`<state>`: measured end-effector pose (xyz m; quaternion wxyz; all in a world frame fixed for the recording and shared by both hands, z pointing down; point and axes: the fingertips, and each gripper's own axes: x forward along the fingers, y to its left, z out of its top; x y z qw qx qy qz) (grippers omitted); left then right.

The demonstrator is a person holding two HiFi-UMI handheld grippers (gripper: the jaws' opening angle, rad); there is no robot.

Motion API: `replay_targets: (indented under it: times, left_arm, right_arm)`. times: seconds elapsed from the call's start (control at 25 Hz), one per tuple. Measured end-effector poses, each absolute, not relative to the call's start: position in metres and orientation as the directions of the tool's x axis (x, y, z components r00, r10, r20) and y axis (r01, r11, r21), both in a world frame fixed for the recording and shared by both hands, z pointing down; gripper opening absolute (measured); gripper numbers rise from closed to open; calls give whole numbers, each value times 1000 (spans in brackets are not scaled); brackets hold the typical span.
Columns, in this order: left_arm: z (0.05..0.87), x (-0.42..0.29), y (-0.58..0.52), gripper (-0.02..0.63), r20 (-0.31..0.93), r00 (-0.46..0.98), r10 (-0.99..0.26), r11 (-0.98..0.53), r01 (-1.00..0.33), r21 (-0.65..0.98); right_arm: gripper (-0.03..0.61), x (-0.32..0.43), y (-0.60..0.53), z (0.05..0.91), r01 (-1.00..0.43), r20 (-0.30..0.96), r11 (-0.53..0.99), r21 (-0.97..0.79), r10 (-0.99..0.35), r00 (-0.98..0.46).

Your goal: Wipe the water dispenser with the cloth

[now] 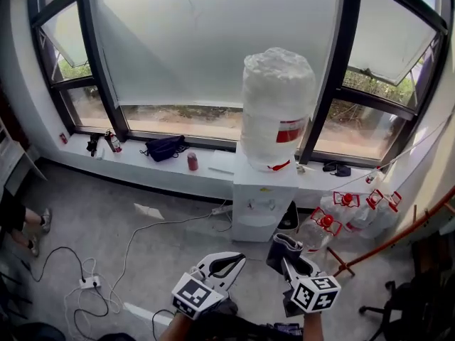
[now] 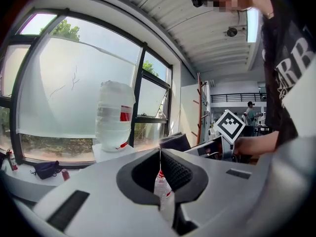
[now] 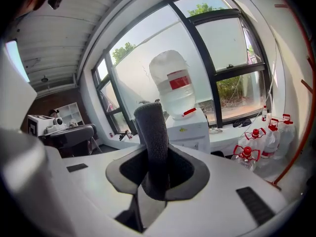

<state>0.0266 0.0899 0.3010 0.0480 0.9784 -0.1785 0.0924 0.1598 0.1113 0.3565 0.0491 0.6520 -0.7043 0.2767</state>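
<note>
The white water dispenser (image 1: 261, 199) stands against the window sill with a large clear bottle (image 1: 277, 109) on top. It shows again in the left gripper view (image 2: 114, 115) and in the right gripper view (image 3: 190, 127). My right gripper (image 1: 287, 256) (image 3: 157, 154) is shut on a dark grey cloth (image 3: 153, 132) that sticks up between its jaws. It hangs well short of the dispenser, low and in front of it. My left gripper (image 1: 234, 259) (image 2: 159, 154) is beside it on the left, its jaws pressed together on nothing.
Several spare water bottles with red handles (image 1: 343, 215) stand right of the dispenser, beside a slanted orange pole (image 1: 398, 236). A cable and power strip (image 1: 89, 283) lie on the floor at left. A dark bag (image 1: 163, 148) and a red can (image 1: 192, 161) sit on the sill.
</note>
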Motion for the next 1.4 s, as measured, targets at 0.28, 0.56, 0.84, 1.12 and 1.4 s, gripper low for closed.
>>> replay_targets:
  times: [0.28, 0.56, 0.84, 1.12, 1.4]
  left_arm:
    - [307, 21, 17, 17, 201, 927, -316, -940, -335, 65]
    - [317, 21, -18, 17, 209, 926, -316, -938, -337, 77]
    - [324, 32, -56, 17, 208, 902, -378, -919, -393, 37]
    - [329, 37, -73, 17, 256, 834, -488, -854, -517, 54]
    - [329, 50, -80, 17, 287, 787, -546, -807, -586, 73]
  right_arm:
    - [101, 150, 21, 373, -951, 463, -5, -310, -875, -146]
    - [101, 151, -52, 388, -955, 499, 36, -293, -847, -185]
    - [101, 161, -144, 426, -945, 543, 57, -322, -806, -234]
    - [101, 165, -214, 460, -915, 607, 24, -402, -741, -287]
    - [101, 163, -239, 494, -844, 617, -16, -536, -690, -379]
